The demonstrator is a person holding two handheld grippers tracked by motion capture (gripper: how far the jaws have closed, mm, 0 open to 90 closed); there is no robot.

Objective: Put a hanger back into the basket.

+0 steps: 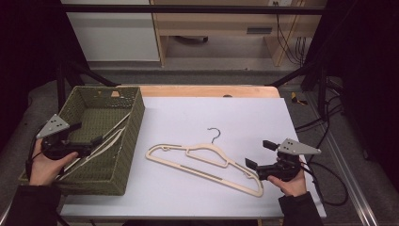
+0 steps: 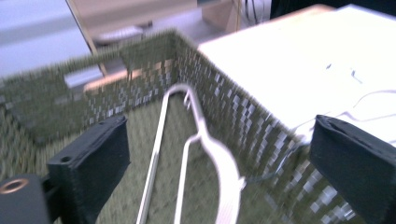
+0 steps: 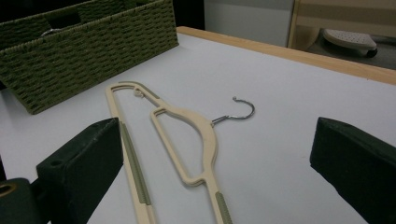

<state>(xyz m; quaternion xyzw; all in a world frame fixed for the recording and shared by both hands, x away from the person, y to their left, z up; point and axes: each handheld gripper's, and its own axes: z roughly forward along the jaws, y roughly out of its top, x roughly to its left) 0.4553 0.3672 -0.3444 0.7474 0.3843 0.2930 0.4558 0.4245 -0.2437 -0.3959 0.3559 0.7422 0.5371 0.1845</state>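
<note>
Hanger (image 1: 207, 162): cream plastic with grey-green grip strips and a wire hook, lying flat on the counter (image 1: 188, 113) right of the woven basket (image 1: 129, 146). Judged light, stiff, rather slippery; best taken at a shoulder arm. Right gripper (image 1: 258, 154) beside its near end, jaws released, empty. Left gripper (image 1: 87, 133) over the basket, jaws parted, above a second hanger (image 2: 205, 144) inside.

A cream hanger (image 1: 101, 143) lies inside the green woven basket (image 1: 134, 123) on the left side of the table. It leans along the basket's right wall, one end low and near, the other end farther back. A second cream hanger (image 1: 207, 165) lies flat on the white tabletop, near the basket. It has green strips and a small metal hook (image 1: 215, 134) pointing away.
</note>
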